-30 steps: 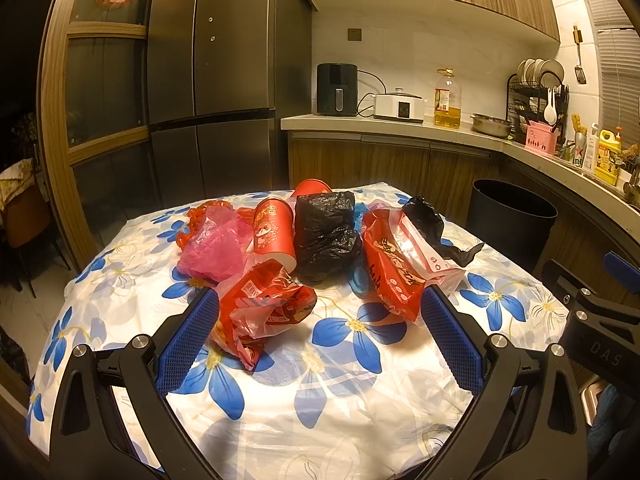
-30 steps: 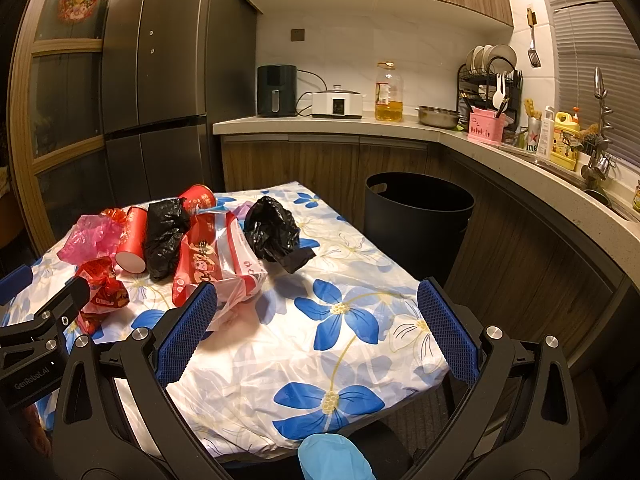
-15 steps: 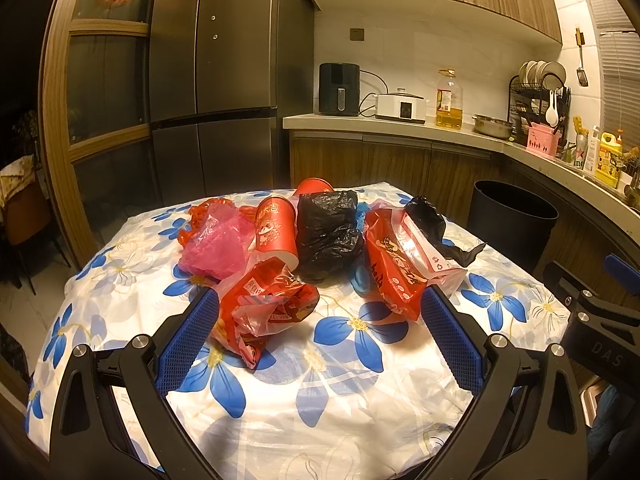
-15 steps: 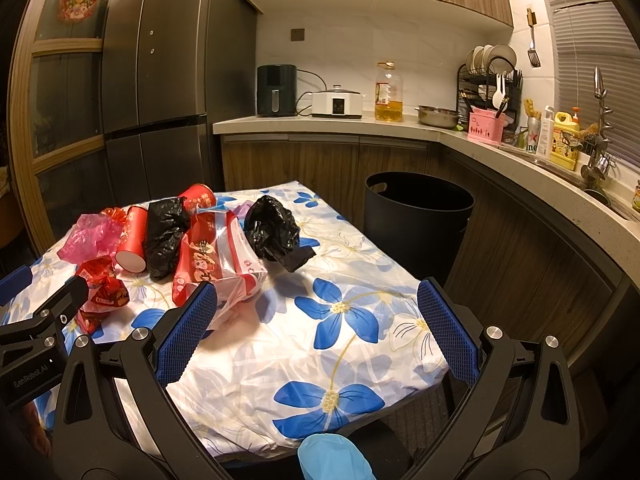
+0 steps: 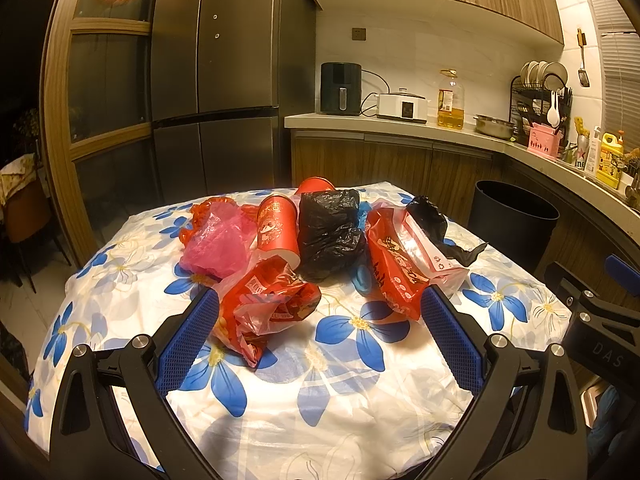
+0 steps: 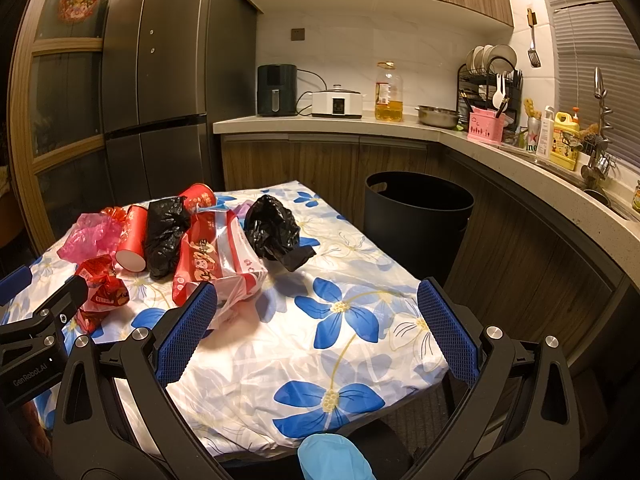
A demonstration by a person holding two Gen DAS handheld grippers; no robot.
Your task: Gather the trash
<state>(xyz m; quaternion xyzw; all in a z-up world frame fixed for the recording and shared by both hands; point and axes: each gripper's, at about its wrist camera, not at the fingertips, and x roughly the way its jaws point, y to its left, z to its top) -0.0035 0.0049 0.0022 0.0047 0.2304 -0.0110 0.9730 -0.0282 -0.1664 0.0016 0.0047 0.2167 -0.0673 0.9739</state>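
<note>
Over the last second almost nothing has changed: my left gripper (image 5: 316,340) has eased slightly toward the pile while my right gripper (image 6: 316,332) has held position, both with fingers wide apart and empty, so no trash is collected yet and the first pick is still pending. The trash lies heaped toward the far left side of the table (image 6: 360,360), with the red wrapper (image 5: 268,308) nearest my left fingers. Only the right view shows the bin (image 6: 418,216) in full, standing open off the table's far right corner, and the black bag (image 6: 274,230) lying clear of the heap; the left view alone shows the pink bag (image 5: 216,244) and the cup (image 5: 278,228) unobstructed.
</note>
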